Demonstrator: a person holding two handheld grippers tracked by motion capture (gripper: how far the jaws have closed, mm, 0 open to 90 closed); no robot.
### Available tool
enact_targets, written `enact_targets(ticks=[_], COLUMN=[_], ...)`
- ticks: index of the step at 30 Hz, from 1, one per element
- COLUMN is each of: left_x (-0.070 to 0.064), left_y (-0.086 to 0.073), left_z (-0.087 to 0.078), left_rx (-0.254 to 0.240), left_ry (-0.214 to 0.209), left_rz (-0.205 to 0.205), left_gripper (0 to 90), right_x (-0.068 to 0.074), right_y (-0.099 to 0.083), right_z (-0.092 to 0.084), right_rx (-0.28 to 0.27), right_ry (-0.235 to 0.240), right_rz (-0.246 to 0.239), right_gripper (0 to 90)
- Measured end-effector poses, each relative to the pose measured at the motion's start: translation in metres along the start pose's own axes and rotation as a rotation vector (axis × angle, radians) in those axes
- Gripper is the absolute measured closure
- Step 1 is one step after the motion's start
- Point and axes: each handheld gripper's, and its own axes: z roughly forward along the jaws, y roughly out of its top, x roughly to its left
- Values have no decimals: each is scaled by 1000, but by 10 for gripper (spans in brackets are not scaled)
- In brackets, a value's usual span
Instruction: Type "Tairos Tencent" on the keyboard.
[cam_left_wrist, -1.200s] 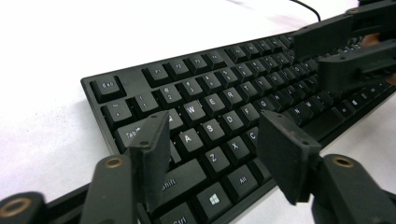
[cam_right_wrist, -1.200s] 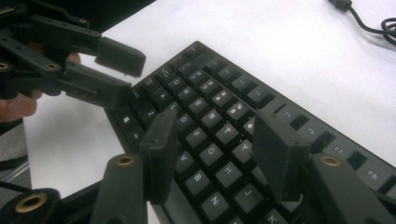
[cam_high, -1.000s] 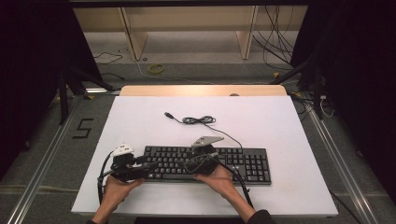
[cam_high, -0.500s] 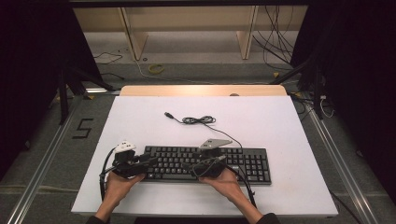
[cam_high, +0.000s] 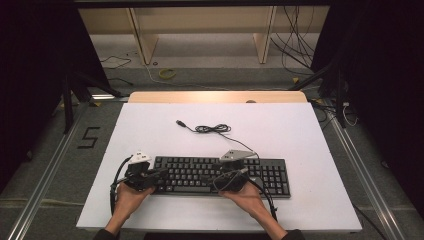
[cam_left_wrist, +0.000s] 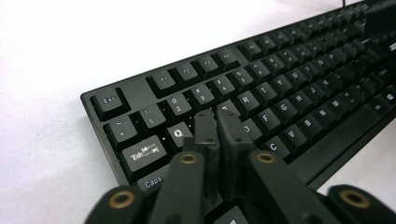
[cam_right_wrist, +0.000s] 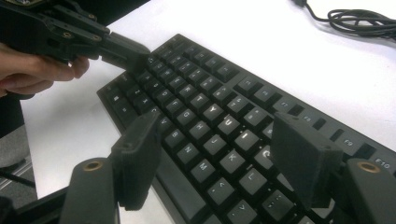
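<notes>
Both tongs (cam_high: 161, 173) (cam_high: 243, 172) over keyboard (cam_high: 260, 172)

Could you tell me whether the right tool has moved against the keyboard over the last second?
Yes. The right tool has drifted slightly rightward and toward the person along the black plastic keyboard, which has stayed put.

Table (cam_high: 150, 135) open beyond keyboard (cam_high: 270, 172) (cable (cam_high: 212, 129) excepted)

A yellow cable coil (cam_high: 167, 73) lies on the floor beyond the white table (cam_high: 310, 135).
</notes>
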Motion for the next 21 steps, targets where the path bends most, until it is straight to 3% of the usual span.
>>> enact_targets(ticks=[11, 21], left_x=[0, 0], left_y=[-3, -5], left_z=[7, 10], left_rx=[52, 57], left_ry=[15, 11], left_rz=[21, 15], left_gripper=[890, 892], right_x=[-2, -5], right_y=[0, 2], right_z=[-1, -3], right_rx=[-4, -12], right_ry=[-4, -16], right_rz=[0, 3], right_gripper=[323, 307])
